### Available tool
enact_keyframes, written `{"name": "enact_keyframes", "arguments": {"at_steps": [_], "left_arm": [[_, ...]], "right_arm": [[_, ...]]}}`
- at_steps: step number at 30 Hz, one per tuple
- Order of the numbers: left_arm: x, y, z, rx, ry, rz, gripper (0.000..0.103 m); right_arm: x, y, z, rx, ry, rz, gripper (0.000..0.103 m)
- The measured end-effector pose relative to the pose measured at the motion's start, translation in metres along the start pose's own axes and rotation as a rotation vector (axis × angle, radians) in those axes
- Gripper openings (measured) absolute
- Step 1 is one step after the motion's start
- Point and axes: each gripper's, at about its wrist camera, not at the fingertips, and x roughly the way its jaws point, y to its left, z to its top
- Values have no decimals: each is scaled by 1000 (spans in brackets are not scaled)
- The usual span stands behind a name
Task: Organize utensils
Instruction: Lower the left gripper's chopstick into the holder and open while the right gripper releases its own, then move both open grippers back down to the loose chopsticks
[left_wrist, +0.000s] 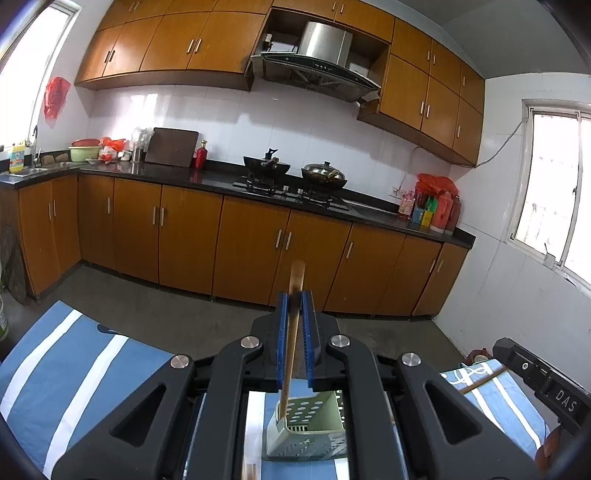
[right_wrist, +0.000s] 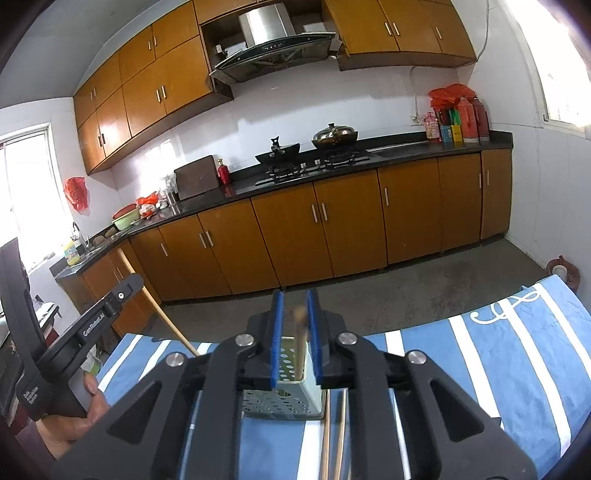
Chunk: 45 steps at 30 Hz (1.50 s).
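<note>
My left gripper (left_wrist: 294, 301) is shut on a wooden chopstick (left_wrist: 291, 332) that slants down, its lower end inside the pale green perforated utensil holder (left_wrist: 308, 428) on the blue striped cloth. My right gripper (right_wrist: 295, 301) holds a brown wooden stick (right_wrist: 300, 332) between its blue pads, directly above the same holder (right_wrist: 284, 398). The left gripper's body (right_wrist: 66, 339) and its chopstick (right_wrist: 162, 317) show at the left of the right wrist view. Two more chopsticks (right_wrist: 332, 435) lie on the cloth by the holder.
The table is covered by a blue cloth with white stripes (left_wrist: 74, 362). Beyond it are a bare concrete floor (right_wrist: 424, 288), wooden base cabinets, a black counter with two woks (left_wrist: 295, 171) on a stove, and red bottles (left_wrist: 439, 206).
</note>
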Motion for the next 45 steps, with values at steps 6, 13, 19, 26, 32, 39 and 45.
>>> {"name": "enact_keyframes", "arguments": {"at_steps": [6, 13, 19, 26, 32, 39, 45], "left_arm": [[-22, -1, 12, -3, -45, 8, 42], [-56, 11, 16, -18, -70, 7, 42], [-86, 34, -4, -28, -47, 28, 42], [-94, 61, -68, -2, 110, 82, 42], [-86, 75, -126, -7, 266, 93, 42], [-80, 80, -167, 0, 371, 86, 41], [-75, 77, -184, -3, 428, 57, 39]], "right_arm": [[-22, 0, 2, -6, -41, -15, 22], [-60, -10, -7, 1, -76, -45, 25], [-83, -35, -44, 37, -39, -97, 26], [-49, -62, -125, 77, 189, -148, 26], [-8, -65, -193, 86, 408, -125, 21], [9, -57, -224, 48, 483, -139, 16], [9, -57, -226, 11, 477, -168, 11]]}}
